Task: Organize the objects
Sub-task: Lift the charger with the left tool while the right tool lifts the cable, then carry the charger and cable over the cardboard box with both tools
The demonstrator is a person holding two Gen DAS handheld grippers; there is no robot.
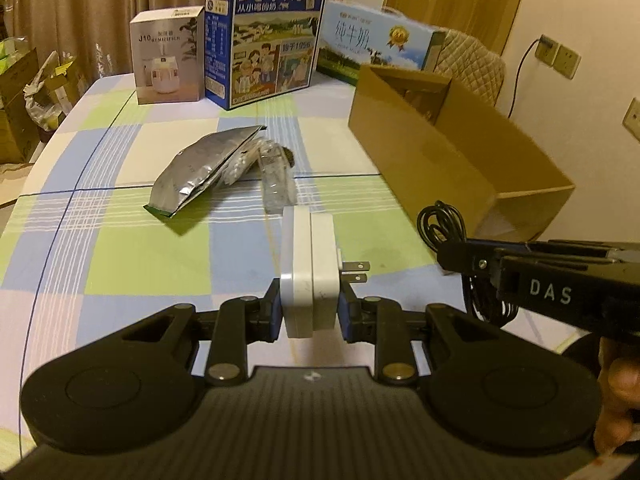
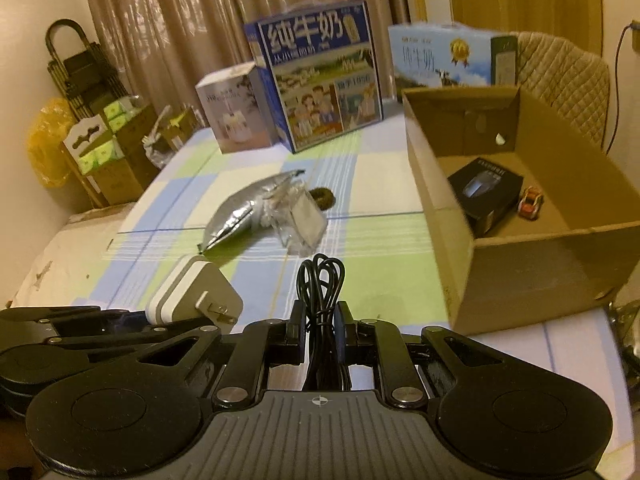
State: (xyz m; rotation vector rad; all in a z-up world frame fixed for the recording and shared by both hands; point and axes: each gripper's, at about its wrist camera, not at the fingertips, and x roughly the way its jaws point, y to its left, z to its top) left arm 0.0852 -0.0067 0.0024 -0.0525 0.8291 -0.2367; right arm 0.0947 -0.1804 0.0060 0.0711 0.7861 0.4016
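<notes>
Carry step: my left tongs point(image 1: 310, 304) clamp the white charger point(image 1: 308, 276); my right tongs point(image 2: 320, 334) pinch the black cable point(image 2: 322, 280). Next: release both over the cardboard box point(image 2: 540, 256).

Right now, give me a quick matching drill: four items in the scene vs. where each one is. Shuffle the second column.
Items
1. white charger
2. black cable bundle
3. toy car
4. silver foil pouch

Places
A. lying on the checked tablecloth
B. clamped in the right tool
C. inside the cardboard box
D. clamped in the left tool

Pairs: 1-D, 2-B, 3-C, 4-A
</notes>
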